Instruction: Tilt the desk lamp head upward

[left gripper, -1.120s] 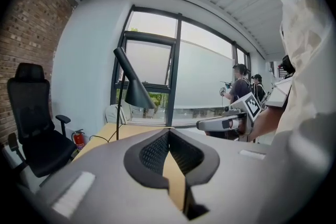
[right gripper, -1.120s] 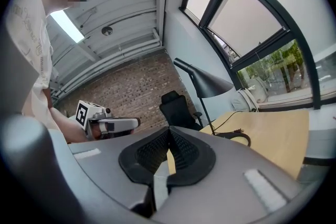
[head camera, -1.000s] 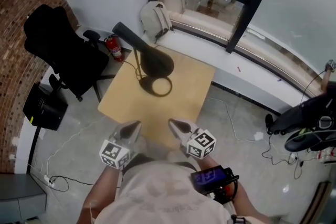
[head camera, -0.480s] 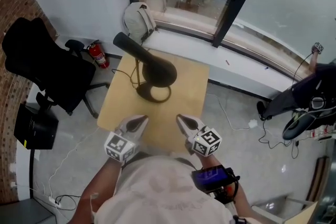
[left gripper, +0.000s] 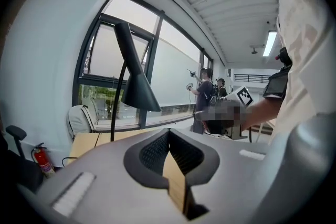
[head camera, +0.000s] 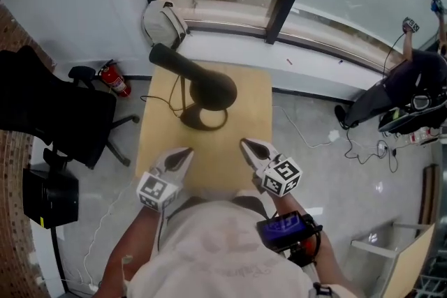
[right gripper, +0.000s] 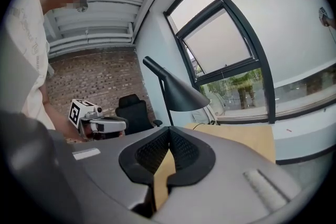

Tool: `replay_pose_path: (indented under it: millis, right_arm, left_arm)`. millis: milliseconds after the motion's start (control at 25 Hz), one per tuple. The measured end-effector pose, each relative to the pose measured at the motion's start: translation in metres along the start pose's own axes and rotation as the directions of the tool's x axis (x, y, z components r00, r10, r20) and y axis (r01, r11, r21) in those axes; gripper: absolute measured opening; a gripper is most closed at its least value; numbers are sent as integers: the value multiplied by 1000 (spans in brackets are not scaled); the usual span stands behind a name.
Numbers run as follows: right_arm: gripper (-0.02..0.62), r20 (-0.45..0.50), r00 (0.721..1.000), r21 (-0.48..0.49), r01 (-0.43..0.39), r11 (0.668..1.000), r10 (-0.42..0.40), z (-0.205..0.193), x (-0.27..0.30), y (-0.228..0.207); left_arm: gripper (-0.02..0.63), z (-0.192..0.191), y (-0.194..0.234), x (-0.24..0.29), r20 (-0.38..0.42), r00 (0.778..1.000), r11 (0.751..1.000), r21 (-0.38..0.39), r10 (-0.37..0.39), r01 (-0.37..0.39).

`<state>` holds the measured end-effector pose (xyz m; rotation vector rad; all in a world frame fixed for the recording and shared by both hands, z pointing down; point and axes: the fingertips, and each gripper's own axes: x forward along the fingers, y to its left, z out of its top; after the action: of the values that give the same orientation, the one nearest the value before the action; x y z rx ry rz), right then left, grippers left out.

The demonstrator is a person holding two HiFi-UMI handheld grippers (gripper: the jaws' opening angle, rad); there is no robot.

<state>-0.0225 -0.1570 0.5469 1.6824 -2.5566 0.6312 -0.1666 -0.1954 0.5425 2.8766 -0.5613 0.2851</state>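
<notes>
A black desk lamp stands on the small wooden table (head camera: 248,105), its cone head (head camera: 213,87) tilted downward over the round base (head camera: 204,119). Both grippers hover over the table's near edge, well short of the lamp. My left gripper (head camera: 184,153) is shut with nothing in it, and so is my right gripper (head camera: 248,146). In the left gripper view the lamp head (left gripper: 137,93) rises beyond the closed left gripper (left gripper: 169,131). The right gripper view has the lamp head (right gripper: 181,96) beyond the closed right gripper (right gripper: 169,131).
A black office chair (head camera: 52,115) and a red fire extinguisher (head camera: 116,80) stand left of the table. A pale backpack (head camera: 165,23) leans below the window. A second person (head camera: 412,84) works at the right. Cables lie on the floor.
The head view has swung, so the room has slid left in the frame. Both grippers stay shut near the table's front edge. The lamp has not moved.
</notes>
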Motion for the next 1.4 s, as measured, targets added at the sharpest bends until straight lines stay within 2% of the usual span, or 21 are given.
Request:
replay_pose_path:
  millis: [160, 320, 640, 760, 1080, 1160, 1200, 1280, 1400]
  right_arm:
    - [14, 12, 1000, -8, 20, 1000, -20, 6, -2, 3]
    - [14, 5, 1000, -44, 9, 999, -9, 15, -3, -5]
    - [14, 29, 998, -67, -54, 996, 56, 34, 11, -27]
    - [14, 22, 995, -95, -98, 991, 100, 41, 16, -28]
    - [14, 8, 985, -118, -170, 978, 173, 51, 23, -40]
    - [14, 4, 982, -121, -187, 975, 189, 50, 26, -39]
    - [14, 1, 980, -125, -197, 972, 199, 49, 27, -38]
    - [14, -1, 977, -133, -213, 968, 214, 50, 29, -38]
    - [14, 6, 973, -141, -228, 963, 232, 54, 32, -41]
  left_arm:
    - [2, 4, 1, 3, -8, 999, 999, 15, -41, 41]
    - [2, 14, 2, 13, -15, 999, 996, 67, -51, 52]
    - [2, 51, 22, 16, 9, 999, 986, 159, 53, -54]
    - [2, 68, 23, 16, -3, 995, 972, 213, 100, -97]
    - [2, 124, 22, 19, -4, 986, 918, 366, 165, -152]
    - [2, 134, 24, 16, -13, 983, 891, 425, 184, -161]
    - [2, 141, 25, 15, -15, 981, 869, 467, 196, -166]
    - [7, 162, 25, 16, 2, 977, 808, 562, 215, -179]
    - [53, 192, 23, 14, -3, 972, 698, 696, 236, -167]
